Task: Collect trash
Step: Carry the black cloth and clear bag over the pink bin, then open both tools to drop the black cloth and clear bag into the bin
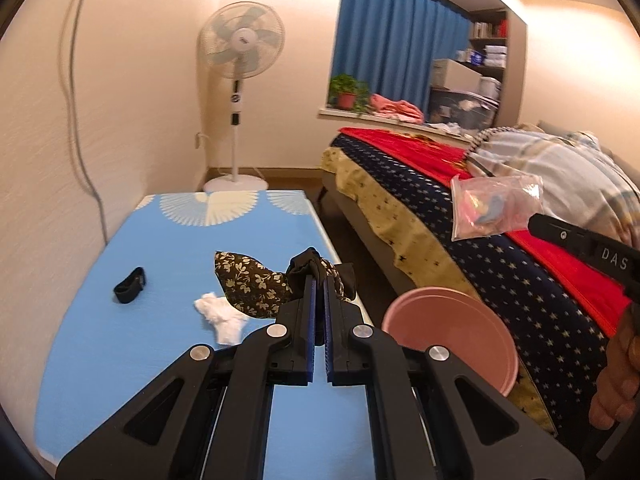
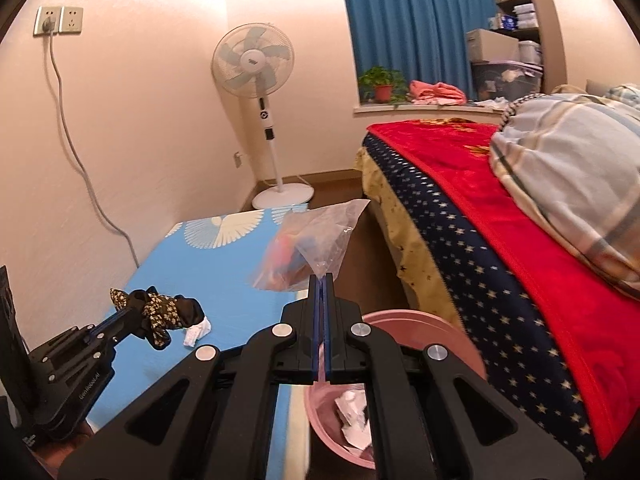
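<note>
Blue-covered table (image 1: 120,340) as landmark. At its left part, black strap (image 1: 130,290) lying flat. Nearer its middle, white crumpled tissue (image 1: 222,316) resting on the cloth. Above the table, left gripper (image 1: 319,276) clamped tight on floral-and-black fabric (image 1: 248,284), lifted clear of the cloth. Just off the table's right edge, pink bin (image 2: 404,326) with crumpled paper (image 2: 354,416) inside. Above table edge and bin, right gripper (image 2: 324,280) pinched closed on clear plastic bag (image 2: 308,248) with colourful bits inside.

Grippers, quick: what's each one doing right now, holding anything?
Left gripper: closed on the floral cloth scrunchie, lifted above the table.
Right gripper: closed on the clear plastic bag.
</note>
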`<state>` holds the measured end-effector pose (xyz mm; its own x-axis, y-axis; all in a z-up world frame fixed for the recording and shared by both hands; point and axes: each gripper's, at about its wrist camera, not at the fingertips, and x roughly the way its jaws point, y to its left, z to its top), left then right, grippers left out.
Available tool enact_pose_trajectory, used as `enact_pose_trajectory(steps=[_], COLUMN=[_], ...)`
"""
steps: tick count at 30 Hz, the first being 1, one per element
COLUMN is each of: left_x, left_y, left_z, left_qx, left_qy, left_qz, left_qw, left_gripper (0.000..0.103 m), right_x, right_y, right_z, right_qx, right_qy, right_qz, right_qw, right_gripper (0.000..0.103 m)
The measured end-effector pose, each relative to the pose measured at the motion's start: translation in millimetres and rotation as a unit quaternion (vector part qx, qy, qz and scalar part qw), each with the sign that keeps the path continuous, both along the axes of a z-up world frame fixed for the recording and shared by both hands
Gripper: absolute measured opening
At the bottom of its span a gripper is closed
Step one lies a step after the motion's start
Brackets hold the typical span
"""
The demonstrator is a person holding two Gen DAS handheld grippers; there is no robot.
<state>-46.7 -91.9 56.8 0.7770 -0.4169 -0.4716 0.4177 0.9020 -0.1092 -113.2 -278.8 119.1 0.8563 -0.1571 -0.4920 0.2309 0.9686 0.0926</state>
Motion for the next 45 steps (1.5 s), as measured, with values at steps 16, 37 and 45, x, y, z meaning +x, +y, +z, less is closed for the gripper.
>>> enact_pose_trajectory(steps=[16,37,45], left_x=[-6.9,26.7,27.9], left_y=[-47.0,-113.7,-133.9], left_z=[-18.9,-65.5,-76.7], left_qx=[-0.009,-0.033,-0.029], left_qy=[0.0,0.052,0.063], left_qz=[-0.055,-0.121,-0.149], left_qw=[0.9984,0.9908,0.9864], left_gripper=[0.003,0.003,0.003], right_x=[-17.0,-5.6,2.5], right_y=[-30.8,-66.0,-72.9], right_z=[-20.7,-49.1,-60.4], right_qx=[-0.015,-0.042,-0.038], right_qy=[0.021,0.057,0.072], right_qz=[-0.063,-0.156,-0.172], right_qw=[0.998,0.985,0.982], right_gripper=[0.002,0.002,0.002])
